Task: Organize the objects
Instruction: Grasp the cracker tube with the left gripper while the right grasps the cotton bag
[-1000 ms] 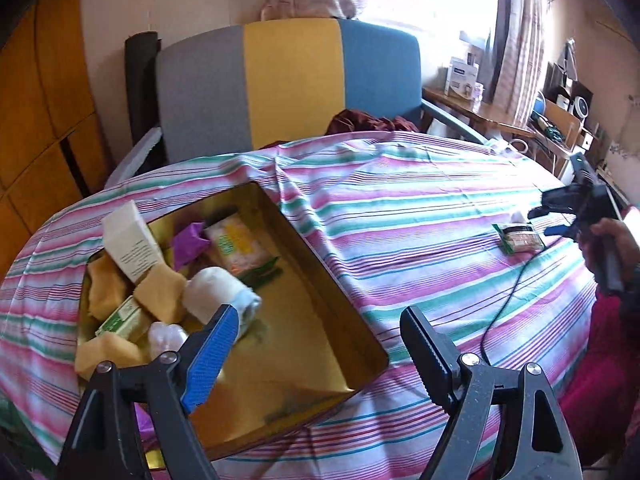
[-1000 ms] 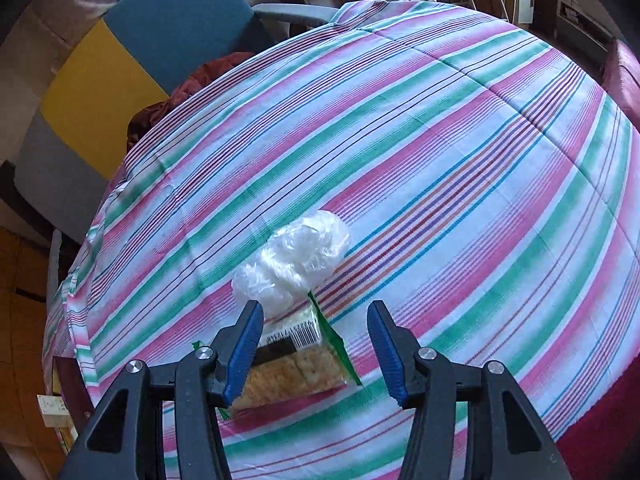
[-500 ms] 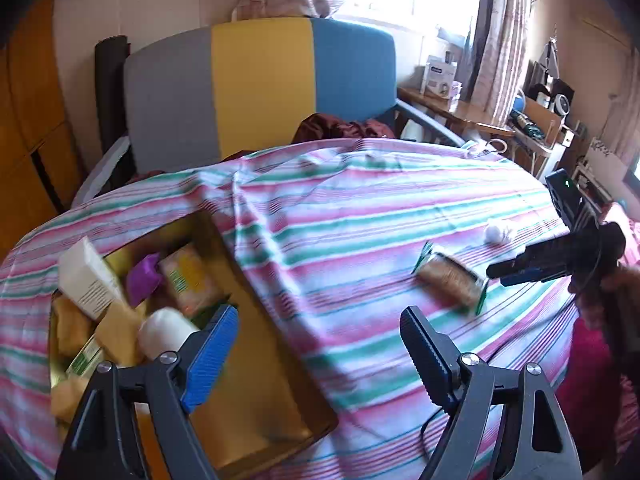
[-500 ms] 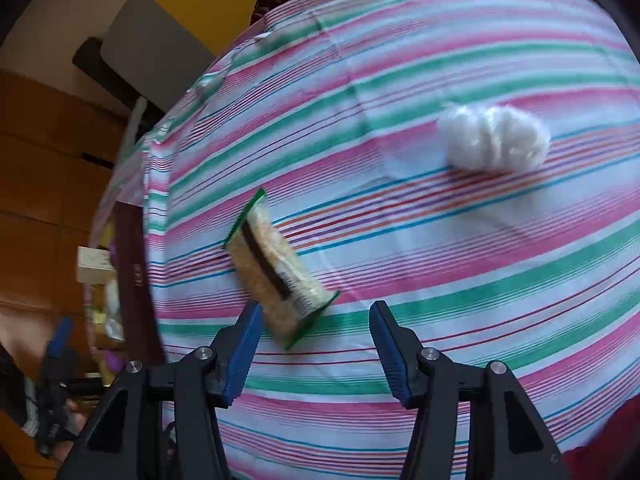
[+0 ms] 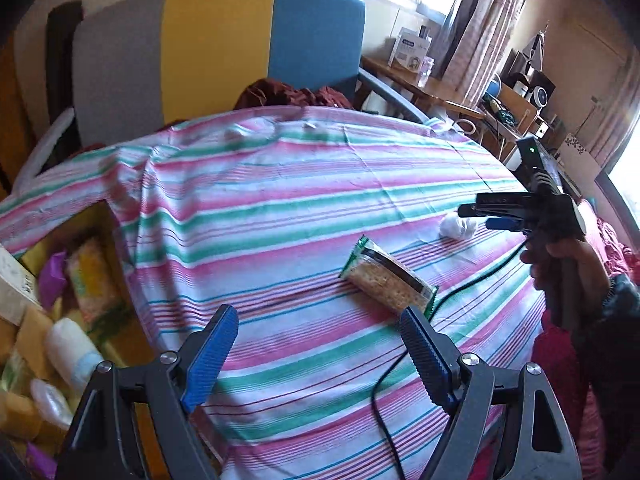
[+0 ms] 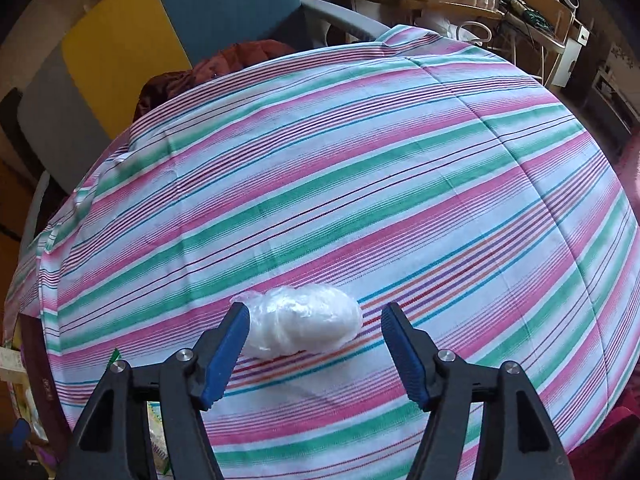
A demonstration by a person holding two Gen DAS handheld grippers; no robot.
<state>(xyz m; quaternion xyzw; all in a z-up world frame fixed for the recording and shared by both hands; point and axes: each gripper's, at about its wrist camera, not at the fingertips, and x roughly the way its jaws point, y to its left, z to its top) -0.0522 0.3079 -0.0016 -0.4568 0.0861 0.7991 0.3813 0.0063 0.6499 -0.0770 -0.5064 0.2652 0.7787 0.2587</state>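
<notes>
Both claws shift toward the loose items

The box (image 5: pixel 116 264) sits far left; left gripper (image 5: pixel 320 354), wide and empty, now faces the cracker packet (image 5: pixel 390 280), while right gripper (image 6: pixel 314 350), wide, has swung from it to straddle the plastic-wrapped bundle (image 6: pixel 306 326), likely the next pickup.

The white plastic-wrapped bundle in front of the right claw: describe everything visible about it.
The white bundle is a soft, oval lump wrapped in thin, crinkled clear plastic, contents not identifiable. It lies on its side on the striped tablecloth, between the spread blue pads of the open right claw. The left pad overlaps its end in the right wrist view; contact cannot be confirmed. In the left wrist view it sits apart from the cracker packet.
</notes>
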